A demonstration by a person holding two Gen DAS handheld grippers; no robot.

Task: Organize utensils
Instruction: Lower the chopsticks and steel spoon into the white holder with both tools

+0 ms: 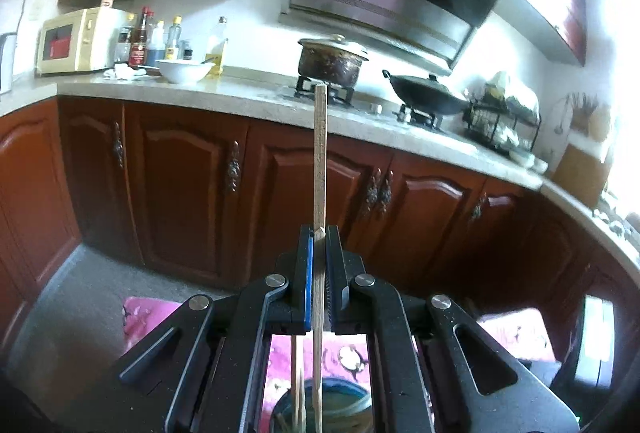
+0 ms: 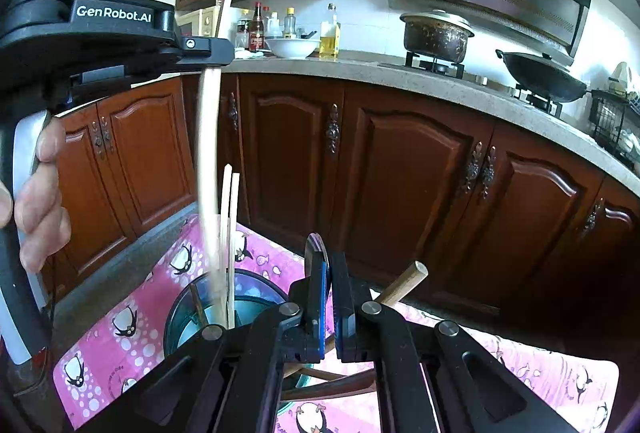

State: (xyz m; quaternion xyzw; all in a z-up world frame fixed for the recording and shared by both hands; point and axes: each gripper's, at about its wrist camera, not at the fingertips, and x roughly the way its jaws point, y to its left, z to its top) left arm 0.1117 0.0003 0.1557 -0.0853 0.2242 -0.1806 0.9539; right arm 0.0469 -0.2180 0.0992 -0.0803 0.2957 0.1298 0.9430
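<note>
Left gripper is clamped on a wooden chopstick standing upright at frame centre, its lower end hidden behind the fingers. Right gripper is pinched shut on a wooden-handled utensil, its head concealed. Two more chopsticks stand in the teal holder, lower left, partly cut off.

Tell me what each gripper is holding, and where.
Left gripper: chopstick, gripped partway along. Right gripper: wooden-handled utensil, below its handle end.

The lower left of the right wrist view shows 1 blue cup and 3 pale chopsticks. On the counter at the upper right are 1 pot and 1 wok, with 1 white bowl at upper centre.
</note>
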